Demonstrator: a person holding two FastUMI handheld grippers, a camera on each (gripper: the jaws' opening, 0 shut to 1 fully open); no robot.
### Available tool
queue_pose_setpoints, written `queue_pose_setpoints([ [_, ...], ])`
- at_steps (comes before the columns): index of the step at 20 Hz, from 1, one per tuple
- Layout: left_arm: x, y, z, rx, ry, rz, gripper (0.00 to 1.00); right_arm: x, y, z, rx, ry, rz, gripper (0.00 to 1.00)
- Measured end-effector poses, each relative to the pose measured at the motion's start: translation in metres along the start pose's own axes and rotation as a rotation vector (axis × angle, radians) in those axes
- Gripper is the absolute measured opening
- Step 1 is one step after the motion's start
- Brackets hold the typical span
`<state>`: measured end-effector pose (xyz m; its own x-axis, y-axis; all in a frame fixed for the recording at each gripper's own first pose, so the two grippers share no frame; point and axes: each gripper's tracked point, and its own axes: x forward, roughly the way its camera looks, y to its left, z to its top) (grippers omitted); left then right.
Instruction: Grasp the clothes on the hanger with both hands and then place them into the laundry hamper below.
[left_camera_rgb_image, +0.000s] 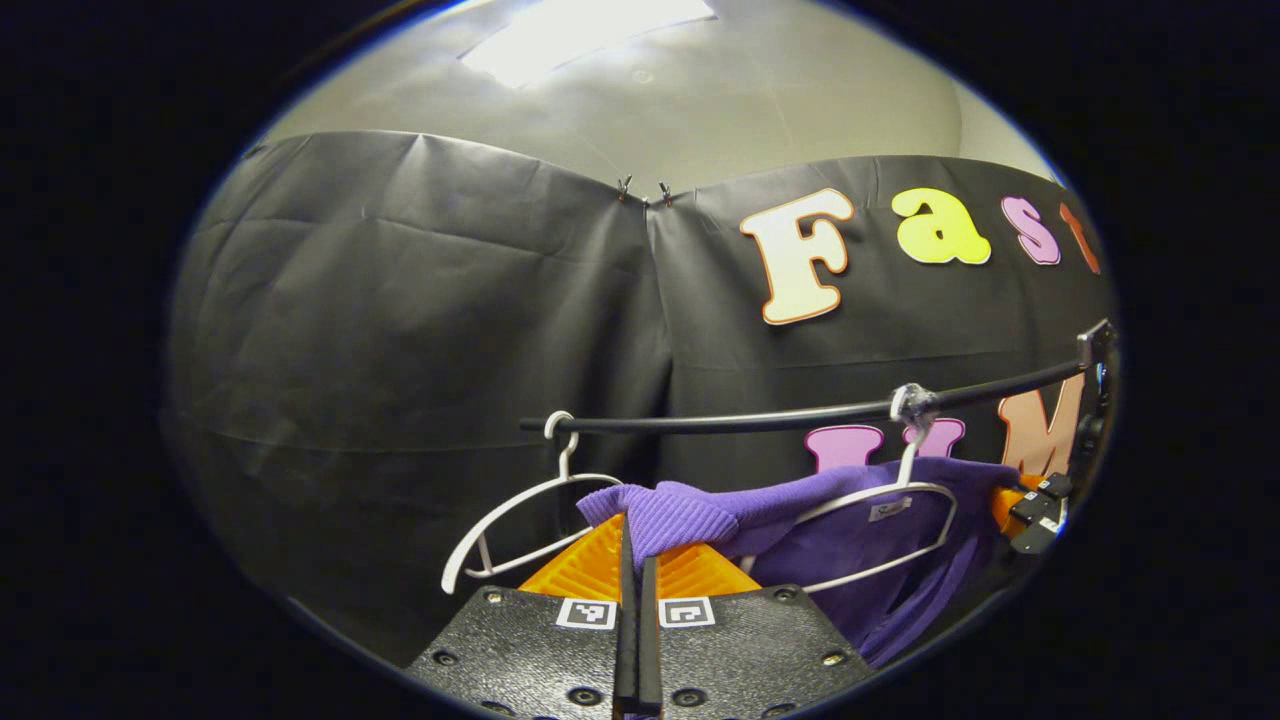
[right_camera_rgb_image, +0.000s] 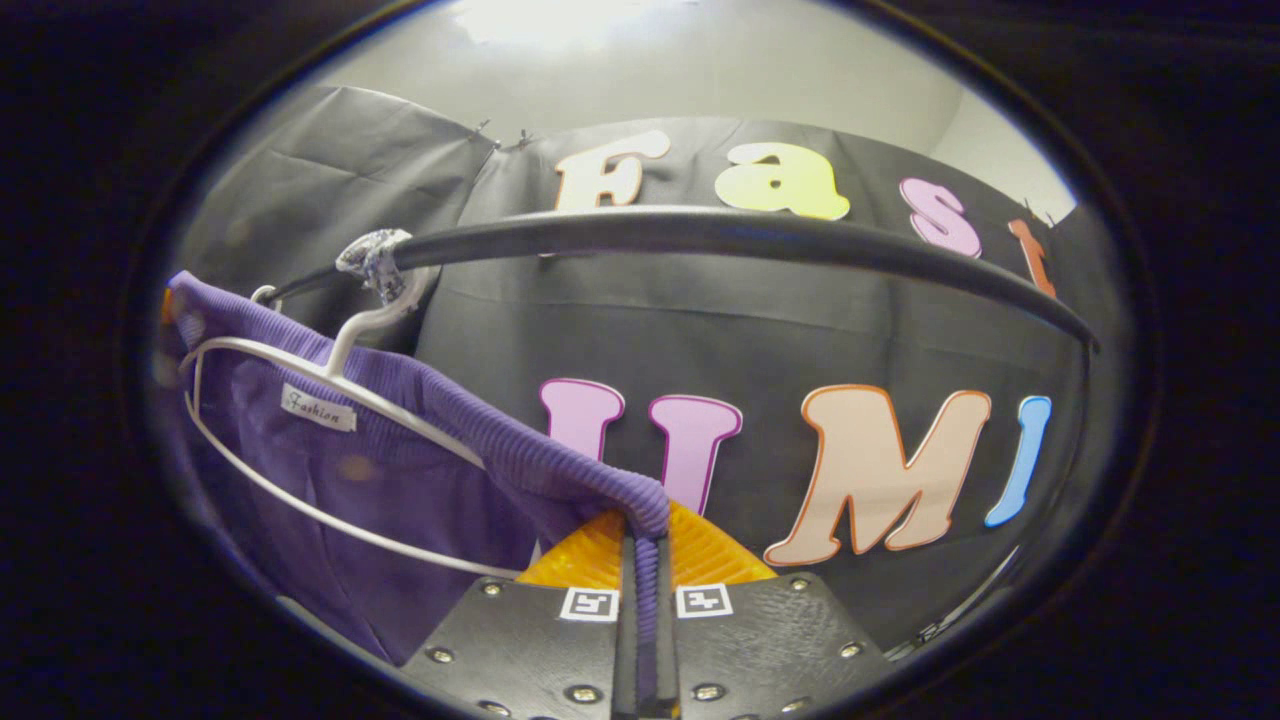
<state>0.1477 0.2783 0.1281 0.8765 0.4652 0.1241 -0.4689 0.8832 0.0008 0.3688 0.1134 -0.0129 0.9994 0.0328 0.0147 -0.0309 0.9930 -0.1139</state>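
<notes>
Two grippers each pinch one end of a purple garment (left_camera_rgb_image: 800, 520) that hangs from a white hanger (left_camera_rgb_image: 900, 500) on a black rail (left_camera_rgb_image: 780, 415). In the left gripper view, the left gripper (left_camera_rgb_image: 637, 560) has its fingers clenched on the ribbed edge of the cloth, with the right gripper (left_camera_rgb_image: 1035, 510) far off to the right by the garment's other end. An empty white hanger (left_camera_rgb_image: 510, 530) hangs at the rail's left end. In the right gripper view, the right gripper's fingers (right_camera_rgb_image: 628, 600) are clamped on the ribbed hem, which runs between them.
</notes>
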Motion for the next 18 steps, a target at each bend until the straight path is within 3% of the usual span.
queue_pose_setpoints([
  [4, 0.017, 0.017, -0.004, -0.002, -0.012, 0.009, 0.04, 0.006, 0.008, 0.012, -0.027, -0.035, 0.004, 0.07],
  [5, 0.021, 0.021, -0.006, -0.001, -0.013, 0.007, 0.00, 0.008, 0.008, 0.014, -0.028, -0.042, 0.004, 0.07],
  [6, 0.027, 0.026, -0.011, 0.004, -0.018, 0.000, 0.04, 0.010, 0.009, 0.016, -0.026, -0.049, 0.006, 0.07],
  [8, 0.036, 0.032, -0.024, 0.013, -0.014, -0.011, 0.04, 0.011, 0.010, 0.020, -0.020, -0.057, 0.009, 0.02],
  [9, 0.039, 0.034, -0.032, 0.012, -0.006, -0.017, 0.01, 0.012, 0.011, 0.020, -0.018, -0.059, 0.012, 0.07],
  [12, 0.043, 0.037, -0.057, 0.013, 0.021, -0.030, 0.01, 0.014, 0.012, 0.022, -0.026, -0.070, 0.007, 0.02],
  [13, 0.044, 0.037, -0.066, 0.018, 0.025, -0.034, 0.01, 0.014, 0.011, 0.023, -0.034, -0.074, 0.002, 0.11],
  [14, 0.045, 0.037, -0.074, 0.019, 0.030, -0.038, 0.04, 0.015, 0.012, 0.022, -0.038, -0.078, -0.002, 0.06],
  [15, 0.044, 0.037, -0.082, 0.022, 0.032, -0.041, 0.01, 0.015, 0.012, 0.023, -0.039, -0.079, -0.004, 0.11],
  [18, 0.043, 0.034, -0.107, 0.008, 0.062, -0.043, 0.00, 0.016, 0.012, 0.024, -0.041, -0.085, -0.006, 0.07],
])
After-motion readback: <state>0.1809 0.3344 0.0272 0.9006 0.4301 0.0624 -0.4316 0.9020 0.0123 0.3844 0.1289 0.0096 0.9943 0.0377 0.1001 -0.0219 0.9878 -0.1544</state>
